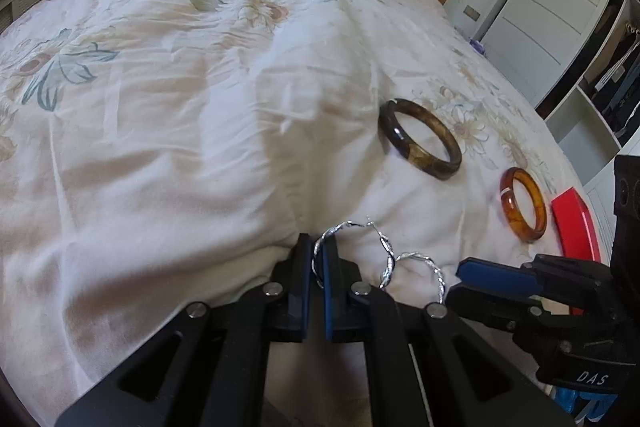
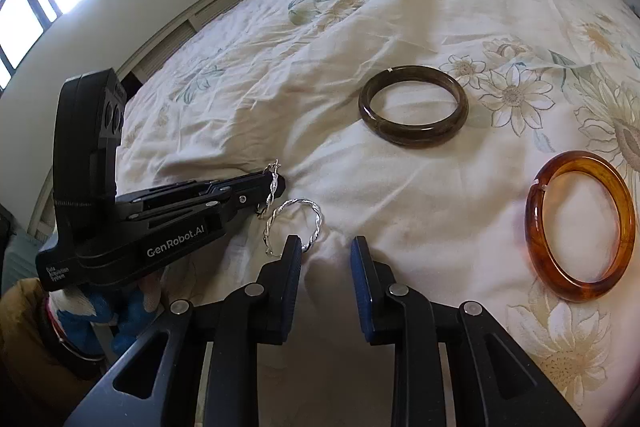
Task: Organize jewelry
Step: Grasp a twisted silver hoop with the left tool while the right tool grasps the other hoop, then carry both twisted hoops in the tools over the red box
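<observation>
- The left gripper (image 1: 316, 263) is holding one silver hoop earring (image 1: 340, 239): its jaws are closed on the thin wire, and the hoop is standing up out of them, just above the bed (image 1: 160, 147).
- On the left gripper's body, in the right wrist view, the words "GenRobot.AI" and "Data Acquisition System" are showing. On the right gripper's body, in the left wrist view, "DAS" is showing.
- The second earring (image 2: 294, 225) is lying flat on the bed cover, just beside the first one.
- The right gripper (image 2: 326, 255) is standing with jaws apart and nothing between them. The second earring is lying to the left of its jaws, touching or partly hidden by the left fingertip, so I judge the jaws need to go a little left to take the hoop's near edge.
- Both grippers are near this earring, but the right one is the free one.
- The dark brown bangle (image 2: 414, 107) is lying further up the bed.
- The amber bangle (image 2: 580, 227) is lying well to the right.
- A red flat thing (image 1: 574, 227) is lying beside the amber bangle; I cannot tell what it is.
</observation>
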`<state>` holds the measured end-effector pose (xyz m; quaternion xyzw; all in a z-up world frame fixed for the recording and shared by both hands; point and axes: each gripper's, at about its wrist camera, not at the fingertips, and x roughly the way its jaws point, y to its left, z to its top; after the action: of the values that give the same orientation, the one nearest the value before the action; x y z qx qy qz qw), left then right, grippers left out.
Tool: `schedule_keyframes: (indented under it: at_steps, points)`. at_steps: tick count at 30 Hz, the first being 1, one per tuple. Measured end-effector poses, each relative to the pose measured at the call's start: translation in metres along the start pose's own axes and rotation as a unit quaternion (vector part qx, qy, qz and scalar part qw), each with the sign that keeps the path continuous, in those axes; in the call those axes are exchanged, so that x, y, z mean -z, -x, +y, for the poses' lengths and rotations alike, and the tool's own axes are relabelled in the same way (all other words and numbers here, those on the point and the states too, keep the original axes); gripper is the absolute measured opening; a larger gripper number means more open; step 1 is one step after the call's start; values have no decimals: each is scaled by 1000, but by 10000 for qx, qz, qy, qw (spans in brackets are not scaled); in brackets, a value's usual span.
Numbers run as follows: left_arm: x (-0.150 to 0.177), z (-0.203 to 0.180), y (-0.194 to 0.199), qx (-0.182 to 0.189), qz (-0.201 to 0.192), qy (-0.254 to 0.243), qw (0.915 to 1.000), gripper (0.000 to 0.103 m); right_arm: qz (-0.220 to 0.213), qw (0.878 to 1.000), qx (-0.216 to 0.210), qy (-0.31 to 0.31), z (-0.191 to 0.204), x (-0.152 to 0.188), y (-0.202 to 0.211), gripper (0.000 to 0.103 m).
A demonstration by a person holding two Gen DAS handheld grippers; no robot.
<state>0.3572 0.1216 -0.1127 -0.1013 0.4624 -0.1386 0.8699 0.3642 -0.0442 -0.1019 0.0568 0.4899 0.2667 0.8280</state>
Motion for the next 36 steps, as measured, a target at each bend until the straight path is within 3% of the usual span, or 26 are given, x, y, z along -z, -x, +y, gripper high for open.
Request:
schedule_keyframes:
  at_steps: [12, 20, 28, 36]
  points:
    - [1, 8, 5, 184, -145, 213, 9995, 5, 227, 9991, 232, 268, 14, -11, -31, 26]
    - [0, 3, 14, 90, -100, 306, 9994, 5, 347, 9956, 639, 586, 17, -8, -37, 6]
    - [19, -29, 66, -217, -107, 105, 9997, 5, 85, 9969, 746, 224, 14, 26, 38, 5]
    - [50, -93, 121, -100, -138, -274, 9995, 5, -419, 9942, 994, -17, 18, 71, 138, 5]
